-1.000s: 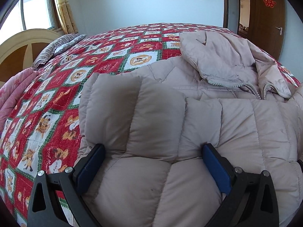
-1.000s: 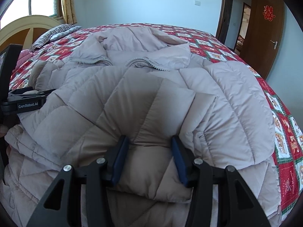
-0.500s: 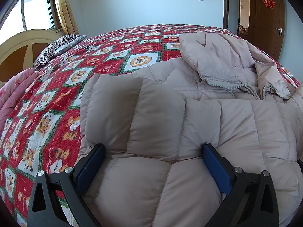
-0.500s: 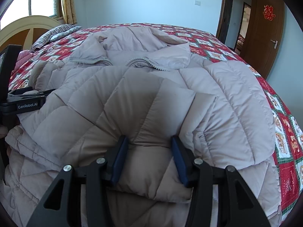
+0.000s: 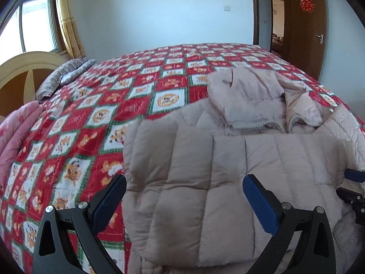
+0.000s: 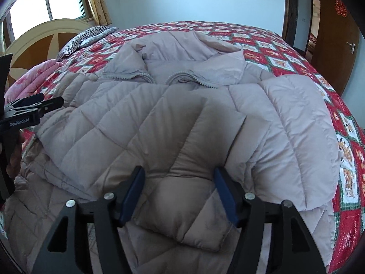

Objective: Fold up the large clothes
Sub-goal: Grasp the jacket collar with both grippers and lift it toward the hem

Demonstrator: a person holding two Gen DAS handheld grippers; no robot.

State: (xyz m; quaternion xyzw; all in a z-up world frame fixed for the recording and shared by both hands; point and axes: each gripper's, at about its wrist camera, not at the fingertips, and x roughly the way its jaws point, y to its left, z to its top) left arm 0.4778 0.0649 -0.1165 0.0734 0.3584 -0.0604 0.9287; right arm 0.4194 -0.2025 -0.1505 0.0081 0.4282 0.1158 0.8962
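A large beige quilted down coat point(image 5: 228, 159) lies on the bed, its hood point(image 5: 257, 98) and zipped collar at the far end; it also shows in the right wrist view point(image 6: 182, 114). My left gripper point(image 5: 184, 194) is open wide, its blue pads either side of a folded sleeve panel at the coat's left edge. My right gripper point(image 6: 180, 187) is shut on a thick fold of the coat point(image 6: 180, 205) near its hem. The left gripper's body point(image 6: 25, 114) shows at the left of the right wrist view.
The bed has a red, white and green patterned bedspread point(image 5: 114, 105). A striped pillow point(image 5: 61, 77), a pink quilt point(image 5: 13, 137) and a wooden headboard point(image 5: 22, 68) lie at the left. A brown door point(image 5: 303, 22) stands open at the right.
The left gripper has lifted and drawn back a little, so more bedspread and hood show. The right gripper has stayed in place, holding its fold.
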